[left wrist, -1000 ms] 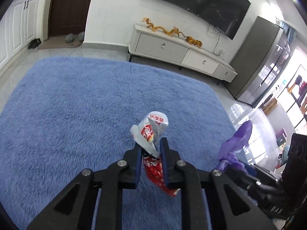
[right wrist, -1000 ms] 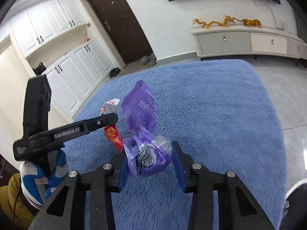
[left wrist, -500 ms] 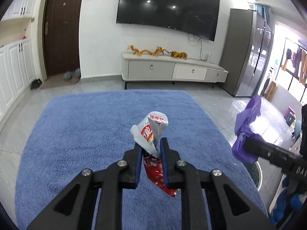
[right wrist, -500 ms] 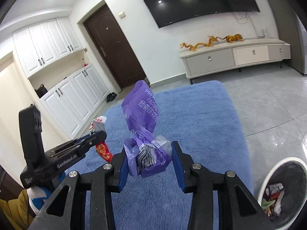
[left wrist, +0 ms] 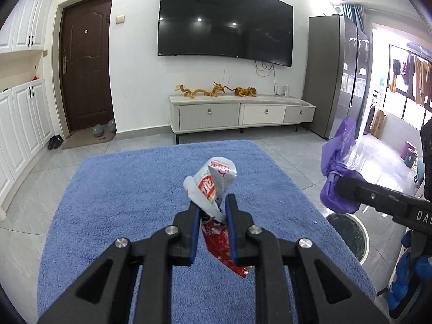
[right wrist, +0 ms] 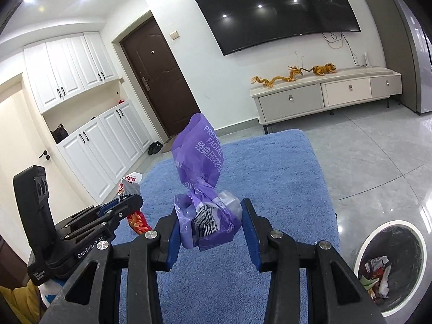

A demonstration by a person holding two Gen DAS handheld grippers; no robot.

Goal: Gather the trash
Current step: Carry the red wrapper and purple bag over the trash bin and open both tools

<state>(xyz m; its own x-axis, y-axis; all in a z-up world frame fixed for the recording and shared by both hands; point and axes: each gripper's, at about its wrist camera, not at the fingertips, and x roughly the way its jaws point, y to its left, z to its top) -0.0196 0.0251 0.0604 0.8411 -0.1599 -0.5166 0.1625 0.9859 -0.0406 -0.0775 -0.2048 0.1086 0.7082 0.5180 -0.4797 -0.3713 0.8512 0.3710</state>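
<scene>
half the trash bin [right wrist: 363, 245] cut off by black fingers [right wrist: 249, 228]

Two wrappers [left wrist: 216, 186] [right wrist: 205, 189], two tongs [left wrist: 212, 208] [right wrist: 209, 216], one bin [right wrist: 391, 267].

Both grippers lifted higher, trash bin [right wrist: 391, 270] now in view

Grey tiled floor [left wrist: 291, 148] with a shaggy blue rug [left wrist: 129, 202] spread over its middle. A round white-rimmed trash bin [right wrist: 391, 264] holding crumpled wrappers stands on the tiles just off the rug's edge at four o'clock. Shoes [left wrist: 55, 141] and a doormat [left wrist: 86, 139] lie at ten o'clock.
</scene>
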